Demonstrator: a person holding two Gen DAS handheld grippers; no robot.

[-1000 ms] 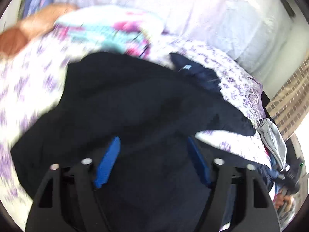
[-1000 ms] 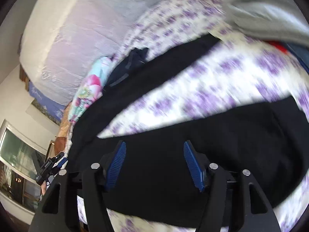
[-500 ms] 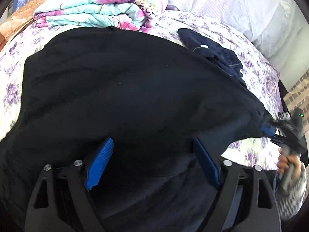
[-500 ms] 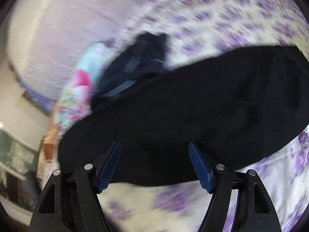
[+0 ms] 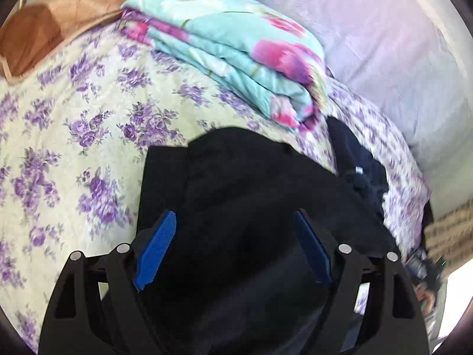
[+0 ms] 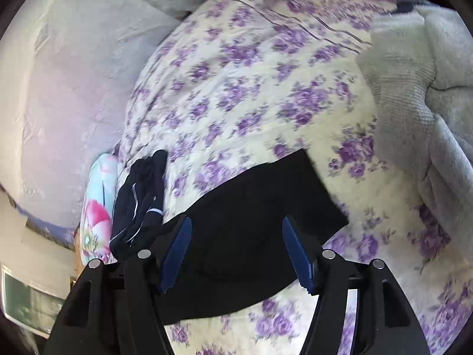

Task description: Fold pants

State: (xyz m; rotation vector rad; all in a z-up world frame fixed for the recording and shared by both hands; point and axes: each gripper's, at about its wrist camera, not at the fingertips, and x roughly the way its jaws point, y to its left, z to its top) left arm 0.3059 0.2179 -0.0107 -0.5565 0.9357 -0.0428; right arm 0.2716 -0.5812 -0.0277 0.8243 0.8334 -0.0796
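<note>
The black pants (image 5: 236, 171) lie on the purple-flowered bed sheet (image 5: 88, 133), folded into a narrow dark stack with a squared far end. My left gripper (image 5: 233, 213) hangs over them, open, its blue pads wide apart with black cloth below and nothing pinched. In the right wrist view the pants (image 6: 266, 195) show a straight-edged end on the sheet (image 6: 251, 74). My right gripper (image 6: 236, 219) is also open above that cloth, and its pads do not press on it.
A folded turquoise and pink quilt (image 5: 236, 59) lies beyond the pants, and a crumpled navy garment (image 5: 357, 159) sits beside them. A grey knitted garment (image 6: 414, 74) is heaped at the right. A brown pillow (image 5: 44, 29) is far left, and a pale padded wall (image 5: 384, 44) is behind.
The pants, spread wide across both views before, now look like a narrower stack. Both grippers swept sideways over the bed, so more flowered sheet shows. Both sets of jaws stayed wide.
</note>
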